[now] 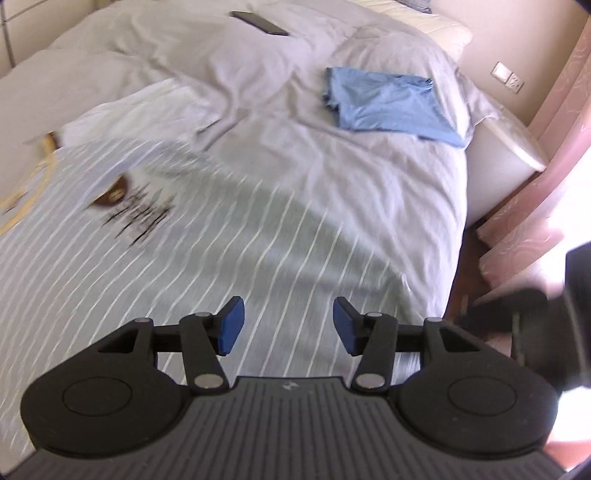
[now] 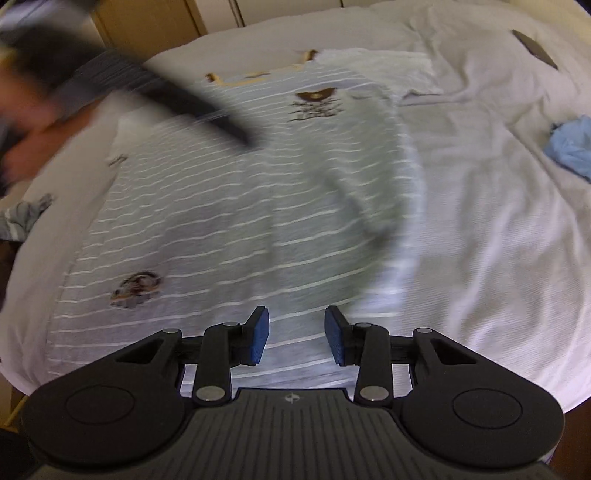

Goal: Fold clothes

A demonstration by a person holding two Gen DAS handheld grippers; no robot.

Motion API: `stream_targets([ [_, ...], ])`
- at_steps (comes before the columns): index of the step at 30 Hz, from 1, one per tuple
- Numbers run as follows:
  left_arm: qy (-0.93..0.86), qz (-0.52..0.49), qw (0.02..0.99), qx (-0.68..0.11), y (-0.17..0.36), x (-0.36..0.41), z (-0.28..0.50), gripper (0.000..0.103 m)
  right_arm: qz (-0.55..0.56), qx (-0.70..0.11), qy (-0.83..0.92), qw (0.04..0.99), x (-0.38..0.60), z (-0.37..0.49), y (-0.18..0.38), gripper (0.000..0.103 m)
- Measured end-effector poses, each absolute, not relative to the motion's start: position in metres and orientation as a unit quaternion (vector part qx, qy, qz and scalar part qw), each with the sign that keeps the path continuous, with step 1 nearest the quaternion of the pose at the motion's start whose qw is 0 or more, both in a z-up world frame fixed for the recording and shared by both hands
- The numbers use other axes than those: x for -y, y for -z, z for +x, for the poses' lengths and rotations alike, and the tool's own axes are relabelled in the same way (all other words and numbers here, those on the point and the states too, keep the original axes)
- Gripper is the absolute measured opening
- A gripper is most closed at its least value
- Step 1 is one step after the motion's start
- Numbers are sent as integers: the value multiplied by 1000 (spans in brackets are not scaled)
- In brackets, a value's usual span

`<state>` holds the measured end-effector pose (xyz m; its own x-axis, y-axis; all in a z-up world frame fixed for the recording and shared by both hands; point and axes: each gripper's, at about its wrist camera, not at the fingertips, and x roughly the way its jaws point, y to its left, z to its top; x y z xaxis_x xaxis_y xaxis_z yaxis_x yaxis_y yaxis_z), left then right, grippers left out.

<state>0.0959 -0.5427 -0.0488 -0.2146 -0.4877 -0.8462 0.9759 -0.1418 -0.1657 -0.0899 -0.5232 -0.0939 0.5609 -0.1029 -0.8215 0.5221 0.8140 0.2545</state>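
A grey T-shirt with thin white stripes (image 1: 192, 251) lies spread flat on the white bed (image 1: 351, 184), with a brown bear print and a yellow collar at its far end. My left gripper (image 1: 288, 326) hovers open over the shirt's striped body, nothing between its blue pads. In the right wrist view the same shirt (image 2: 229, 221) fills the middle, its right side folded inward in a blurred flap. My right gripper (image 2: 297, 334) stands open just above the shirt's near hem, holding nothing. A blurred dark shape (image 2: 177, 99) with a hand behind it crosses the upper left.
A folded blue garment (image 1: 388, 105) lies at the far right of the bed, also seen as a blue garment (image 2: 570, 149). A dark flat phone (image 1: 260, 23) rests near the pillows. A white garment (image 1: 125, 116) lies beyond the shirt. Pink curtains (image 1: 554, 122) hang past the bed's right edge.
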Motion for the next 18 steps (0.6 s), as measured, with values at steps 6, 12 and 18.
stream_targets([
  [6, 694, 390, 492, -354, 86, 606, 61, 43, 341, -386, 236, 824, 511, -110, 100, 39],
  [12, 669, 473, 461, -343, 122, 605, 66, 32, 424, -295, 341, 785, 545, -164, 99, 41],
  [18, 664, 469, 458, -359, 131, 586, 87, 32, 459, -253, 338, 782, 601, -177, 115, 41],
])
